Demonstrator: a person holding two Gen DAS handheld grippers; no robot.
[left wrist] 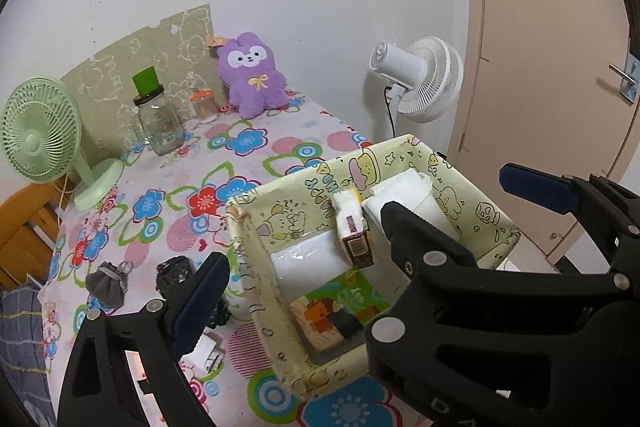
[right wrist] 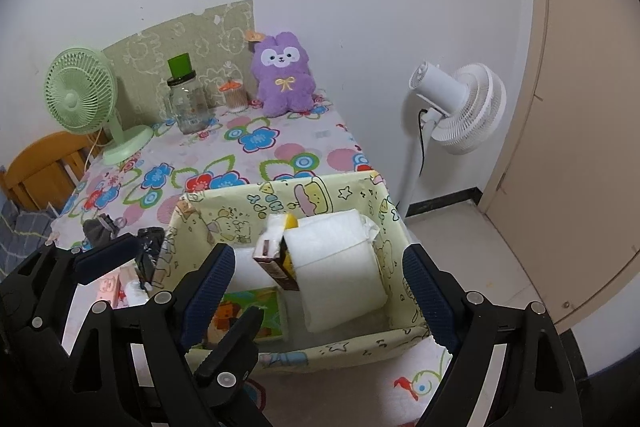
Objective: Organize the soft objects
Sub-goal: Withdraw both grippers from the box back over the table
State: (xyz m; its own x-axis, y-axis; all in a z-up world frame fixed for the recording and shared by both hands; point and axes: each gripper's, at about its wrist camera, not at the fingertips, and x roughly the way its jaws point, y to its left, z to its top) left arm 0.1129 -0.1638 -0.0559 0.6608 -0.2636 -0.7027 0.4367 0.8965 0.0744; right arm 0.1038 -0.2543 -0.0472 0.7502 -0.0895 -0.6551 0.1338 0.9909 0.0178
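A pale yellow cartoon-print fabric box [left wrist: 256, 227] [right wrist: 352, 347] stands at the table's near right corner. Inside are white tissue rolls [right wrist: 336, 267] [left wrist: 404, 199], a brown-and-yellow tissue pack [left wrist: 354, 235] [right wrist: 276, 259] and a green picture pack [left wrist: 340, 311] [right wrist: 248, 311]. A purple plush rabbit [left wrist: 252, 75] [right wrist: 284, 79] sits at the far wall. A grey pouch [left wrist: 108, 283] [right wrist: 96, 227] lies left of the box. My left gripper [left wrist: 304, 251] is open, one finger left of the box and one over it. My right gripper [right wrist: 320, 291] is open over the box's near side.
A green desk fan [left wrist: 44, 139] [right wrist: 84, 99], a glass jar with a green lid [left wrist: 156, 119] [right wrist: 188, 99] and a small orange-lidded jar [left wrist: 204, 105] stand at the back. A white floor fan [left wrist: 424, 79] [right wrist: 460, 107] and a door [left wrist: 552, 67] are on the right. Black crumpled plastic [left wrist: 176, 271] lies by the box.
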